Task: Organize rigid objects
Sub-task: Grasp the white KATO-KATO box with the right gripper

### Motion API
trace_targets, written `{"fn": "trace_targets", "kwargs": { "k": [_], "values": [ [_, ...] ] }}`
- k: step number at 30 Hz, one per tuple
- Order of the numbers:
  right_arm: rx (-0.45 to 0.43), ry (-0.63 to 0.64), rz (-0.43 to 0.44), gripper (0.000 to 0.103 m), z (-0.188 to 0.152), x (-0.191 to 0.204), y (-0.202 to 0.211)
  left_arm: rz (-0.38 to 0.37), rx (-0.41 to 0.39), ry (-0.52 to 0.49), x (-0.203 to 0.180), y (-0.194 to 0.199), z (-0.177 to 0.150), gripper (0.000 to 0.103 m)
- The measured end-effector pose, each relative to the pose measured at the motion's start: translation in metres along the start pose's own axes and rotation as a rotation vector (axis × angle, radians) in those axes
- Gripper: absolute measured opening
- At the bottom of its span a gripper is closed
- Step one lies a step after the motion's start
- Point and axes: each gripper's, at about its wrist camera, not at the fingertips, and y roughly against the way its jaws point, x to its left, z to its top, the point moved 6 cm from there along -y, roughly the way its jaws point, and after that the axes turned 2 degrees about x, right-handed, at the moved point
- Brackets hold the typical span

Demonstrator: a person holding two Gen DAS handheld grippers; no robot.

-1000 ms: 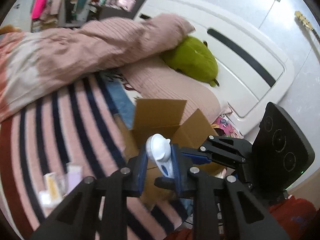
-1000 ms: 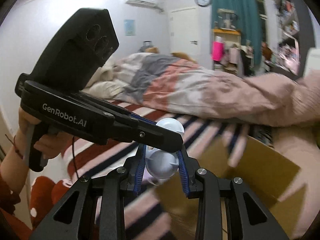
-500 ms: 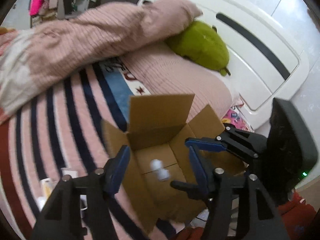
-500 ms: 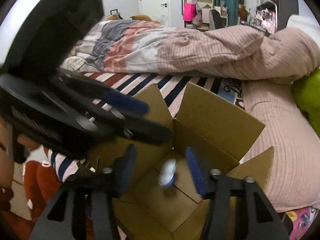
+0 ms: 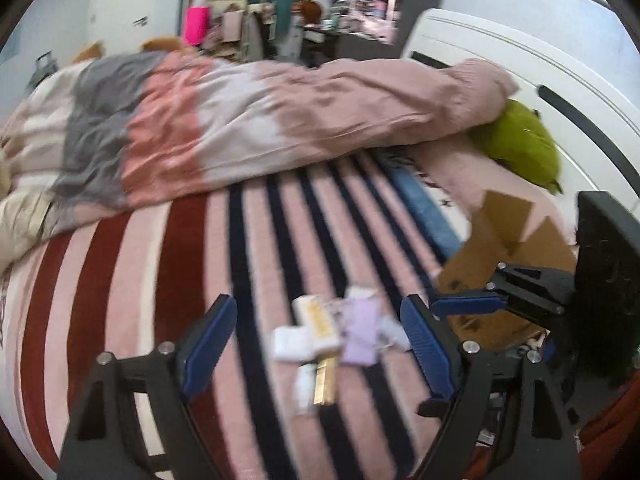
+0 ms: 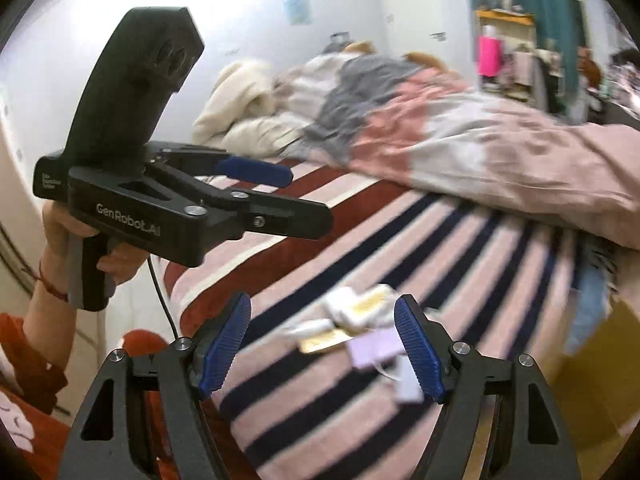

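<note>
A pile of small rigid items lies on the striped bedspread: a yellow-and-white box [image 5: 316, 318], a lilac box [image 5: 362, 330], a white case [image 5: 290, 342] and a gold pack [image 5: 325, 380]. The pile also shows in the right wrist view, with the lilac box [image 6: 378, 346] and a white box [image 6: 362, 306]. My left gripper [image 5: 320, 344] is open and empty above the pile. My right gripper [image 6: 322, 344] is open and empty, also over the pile. The open cardboard box [image 5: 500, 248] stands to the right, its corner showing in the right wrist view [image 6: 600, 360].
A rumpled pink, grey and white duvet [image 5: 240, 120] runs across the bed behind the pile. A green plush [image 5: 520, 144] lies by the white headboard [image 5: 500, 56]. The left gripper's body [image 6: 160, 200] is held at the left of the right wrist view.
Both grippers opened over the cardboard box and the white object they held dropped into it. Both then swung left, away from the box, to the pile on the bedspread.
</note>
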Motion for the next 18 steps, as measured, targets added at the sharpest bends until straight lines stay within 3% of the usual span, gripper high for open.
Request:
{"fn": "trace_targets", "kwargs": {
  "k": [4,7,12,18],
  "values": [
    [0.133,-0.112,0.042,0.071,-0.01,-0.01,-0.063,0.013,0.009,0.06,0.034,-0.011,-0.024,0.082],
    [0.167,-0.237,0.034,0.059,-0.02,-0.032,-0.097,0.02,0.02,0.079,0.045,-0.022,-0.036,0.082],
    [0.172,-0.364,-0.059,0.051,-0.026,-0.057,-0.126,0.032,0.03,0.097,0.055,-0.028,-0.046,0.082],
    [0.198,-0.359,-0.171,0.051,-0.023,-0.066,-0.15,0.029,0.017,0.116,0.064,-0.023,-0.051,0.082]
  ]
}}
